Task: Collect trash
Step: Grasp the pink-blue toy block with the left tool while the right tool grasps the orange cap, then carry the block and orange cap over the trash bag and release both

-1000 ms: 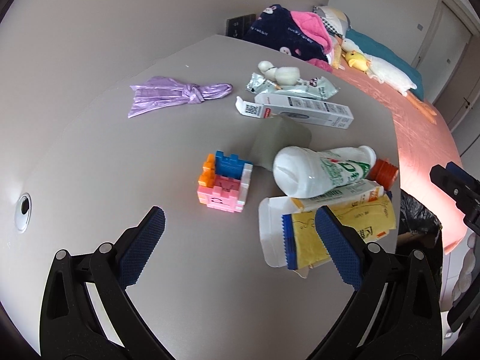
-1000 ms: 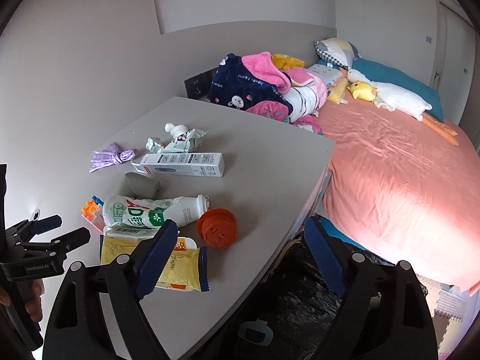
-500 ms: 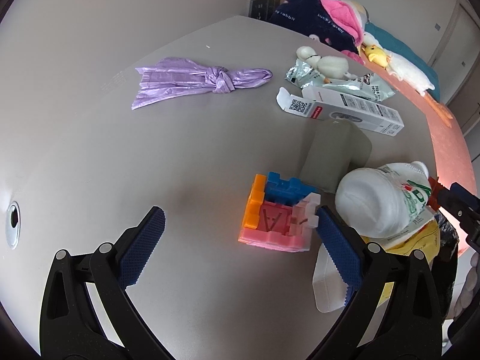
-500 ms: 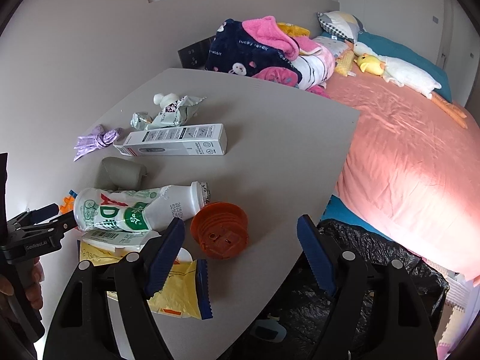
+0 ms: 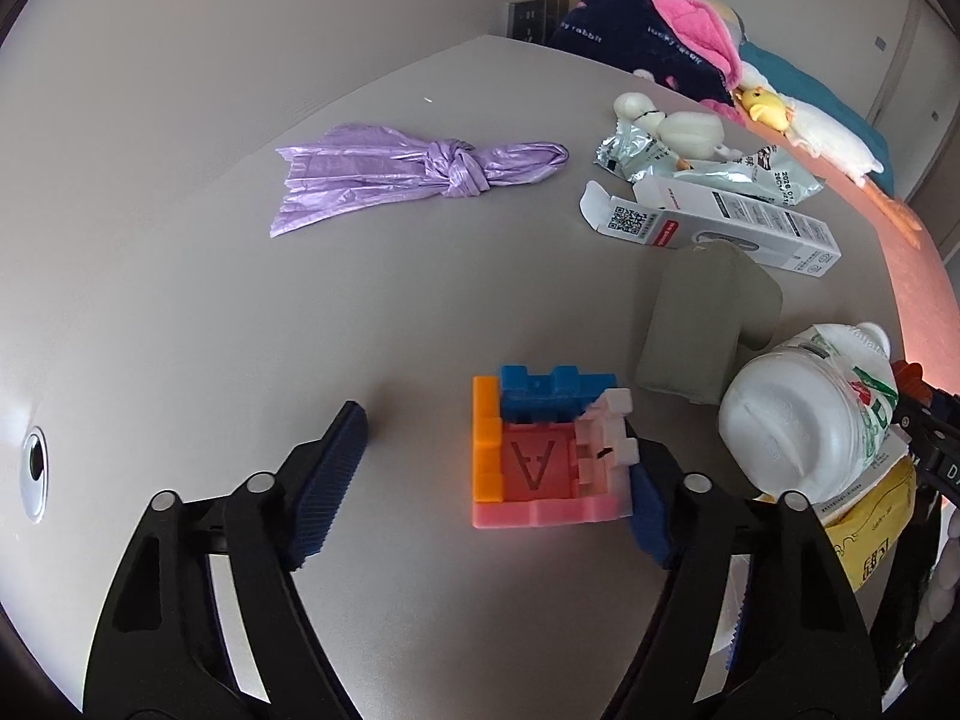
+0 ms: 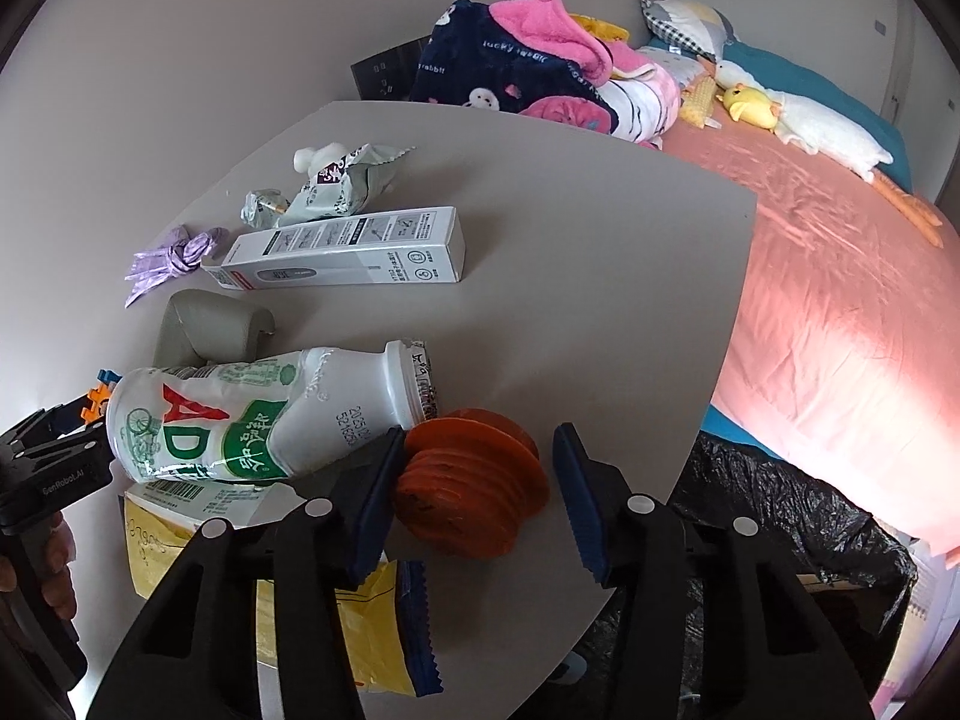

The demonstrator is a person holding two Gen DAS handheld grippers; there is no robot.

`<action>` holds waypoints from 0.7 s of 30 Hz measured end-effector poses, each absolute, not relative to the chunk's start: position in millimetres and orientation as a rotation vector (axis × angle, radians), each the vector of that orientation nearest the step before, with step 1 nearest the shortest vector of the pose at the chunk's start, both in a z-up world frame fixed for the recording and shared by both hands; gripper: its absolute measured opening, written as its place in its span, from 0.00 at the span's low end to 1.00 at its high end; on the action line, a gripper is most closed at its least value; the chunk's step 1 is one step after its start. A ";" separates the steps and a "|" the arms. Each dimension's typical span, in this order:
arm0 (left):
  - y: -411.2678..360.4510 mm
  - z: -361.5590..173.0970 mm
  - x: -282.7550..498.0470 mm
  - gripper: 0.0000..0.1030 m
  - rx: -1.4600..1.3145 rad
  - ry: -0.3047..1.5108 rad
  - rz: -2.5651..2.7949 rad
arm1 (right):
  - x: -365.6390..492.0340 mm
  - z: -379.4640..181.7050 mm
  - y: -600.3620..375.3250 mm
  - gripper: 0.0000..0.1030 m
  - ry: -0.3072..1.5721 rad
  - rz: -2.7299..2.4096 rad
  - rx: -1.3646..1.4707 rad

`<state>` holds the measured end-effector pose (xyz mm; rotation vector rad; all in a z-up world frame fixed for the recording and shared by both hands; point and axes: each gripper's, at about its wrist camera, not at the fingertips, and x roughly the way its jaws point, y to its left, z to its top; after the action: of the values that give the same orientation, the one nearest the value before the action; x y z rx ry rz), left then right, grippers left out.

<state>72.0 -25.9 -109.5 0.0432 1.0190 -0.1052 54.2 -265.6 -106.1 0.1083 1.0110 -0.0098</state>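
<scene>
My right gripper (image 6: pixel 477 498) is open, its jaws on either side of an orange ribbed cup (image 6: pixel 471 483) lying on the grey table (image 6: pixel 588 276). A white AD milk bottle (image 6: pixel 270 414) lies to its left on a yellow snack packet (image 6: pixel 372 636). My left gripper (image 5: pixel 489 486) is open around a coloured block cube (image 5: pixel 540 456), its right pad close to the cube. The bottle (image 5: pixel 804 414) also shows in the left wrist view. A black trash bag (image 6: pixel 774 546) hangs open off the table's right edge.
A purple knotted bag (image 5: pixel 432 171), a white carton (image 5: pixel 720 225), silver wrappers (image 5: pixel 762 171), a white duck toy (image 5: pixel 678 126) and a grey pouch (image 5: pixel 702 324) lie on the table. A bed with pink sheet (image 6: pixel 840 228) and piled blankets (image 6: pixel 528 72) stands beyond.
Both grippers moved forward and down. The left one came around the block cube. The right one came around the orange cup and narrowed its jaws.
</scene>
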 end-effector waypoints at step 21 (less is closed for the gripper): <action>-28.3 -60.2 42.9 0.39 -0.014 0.858 -0.170 | 35.9 -67.4 -278.5 0.44 0.926 -0.042 0.148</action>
<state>42.9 -28.3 -60.2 -0.0141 0.8583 -0.1704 35.9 -278.5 -67.4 0.1483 0.9263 -0.0421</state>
